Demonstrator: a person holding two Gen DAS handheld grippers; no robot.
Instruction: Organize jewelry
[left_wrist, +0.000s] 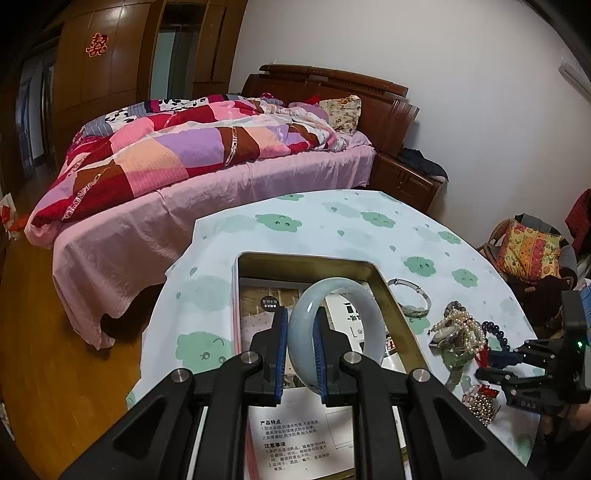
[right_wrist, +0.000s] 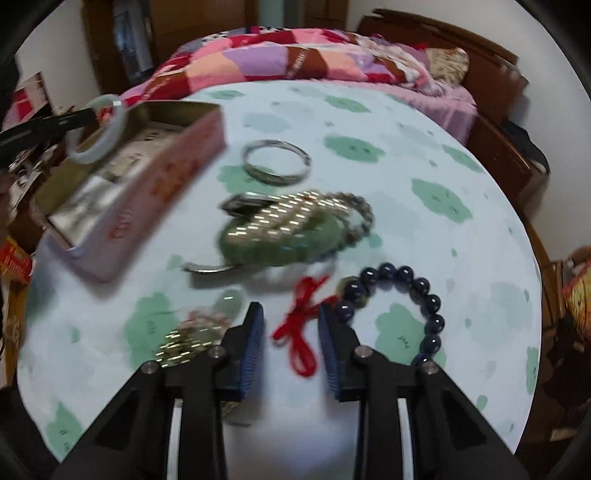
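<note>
My left gripper (left_wrist: 301, 317) is shut on a pale jade bangle (left_wrist: 369, 310), held upright over the open tin box (left_wrist: 388, 291). The right wrist view shows the same bangle (right_wrist: 96, 147) above the tin's (right_wrist: 166, 184) left end. My right gripper (right_wrist: 291, 312) stands open, pointing down at the table. A red knotted cord (right_wrist: 301, 321) lies between its fingers, and the pads do not press it. A dark bead bracelet (right_wrist: 421, 284) lies just right of the right finger. A heap of pearl strands, green jade and a watch (right_wrist: 291, 225) sits beyond.
A silver bangle (right_wrist: 275, 162) lies beside the tin. A gold bead piece (right_wrist: 181, 347) and a pale green pendant (right_wrist: 231, 299) lie left of the right gripper. The round table has a cloud-print cloth (right_wrist: 443, 166). A bed (left_wrist: 207, 155) stands behind it.
</note>
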